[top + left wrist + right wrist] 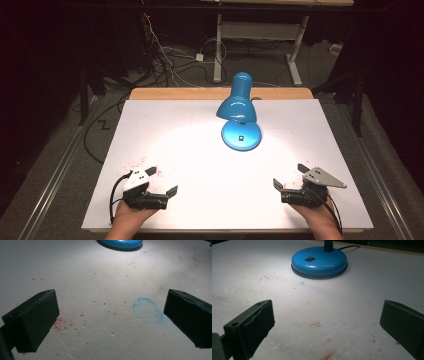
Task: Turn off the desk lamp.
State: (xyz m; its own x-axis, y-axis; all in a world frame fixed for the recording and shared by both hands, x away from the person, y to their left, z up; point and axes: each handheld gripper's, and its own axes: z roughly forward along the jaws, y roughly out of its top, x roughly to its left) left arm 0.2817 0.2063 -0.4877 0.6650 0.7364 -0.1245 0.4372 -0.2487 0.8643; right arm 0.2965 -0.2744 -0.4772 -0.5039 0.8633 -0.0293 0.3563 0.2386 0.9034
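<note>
A blue desk lamp (238, 102) stands lit at the back middle of the white table (200, 165), its shade bent down over its round base (241, 135). The base (319, 261) has a black rocker switch (309, 258) on top; its near rim (120, 243) is at the top of the left gripper view. My left gripper (163, 181) rests open near the front left edge, nothing between its jaws. My right gripper (290, 176) rests open near the front right, jaws wide apart and empty. Both point toward the lamp, well short of it.
The white table cover carries red specks and a faint blue ring stain (147, 310). The lamp's black cord (348, 247) runs off the back. Behind the table, on the dark floor, lie cables (165, 55) and a white desk frame (260, 35).
</note>
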